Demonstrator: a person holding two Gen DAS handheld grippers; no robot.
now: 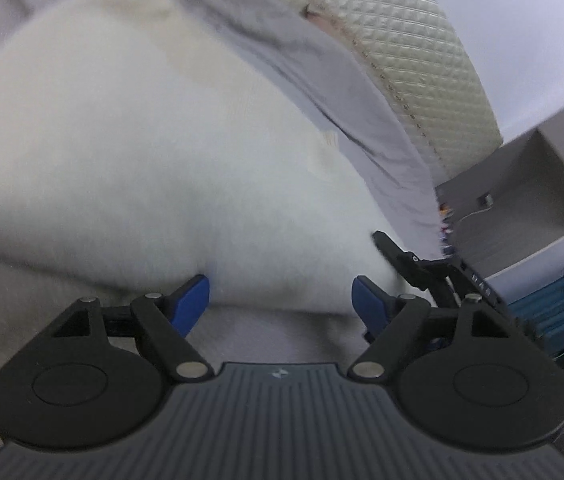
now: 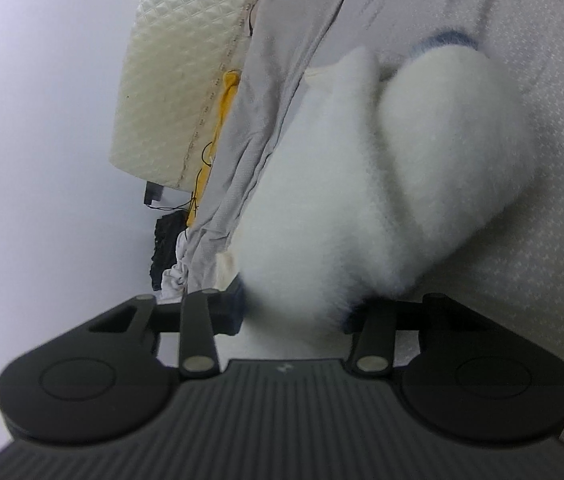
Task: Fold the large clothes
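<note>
A large white fluffy garment [image 1: 153, 152] lies on the grey bed sheet [image 1: 282, 52] and fills most of the left wrist view. My left gripper [image 1: 280, 300] is open, its blue pads [image 1: 191, 300] wide apart at the garment's near edge, holding nothing. The right gripper [image 1: 402, 252] shows as a black finger at the garment's right edge. In the right wrist view my right gripper [image 2: 294, 312] has its jaws around a bunched fold of the garment [image 2: 382, 184], which fills the gap; fingertips are hidden by the fluff. A blue-trimmed cuff [image 2: 446, 40] lies at the far end.
A quilted cream mattress [image 1: 414, 60] edge runs along the sheet, also in the right wrist view [image 2: 185, 68]. A yellow cloth [image 2: 225, 108] is tucked beside it. Grey boxes [image 1: 522, 200] and teal items [image 1: 550, 312] stand beyond the bed. The patterned sheet [image 2: 542, 120] extends right.
</note>
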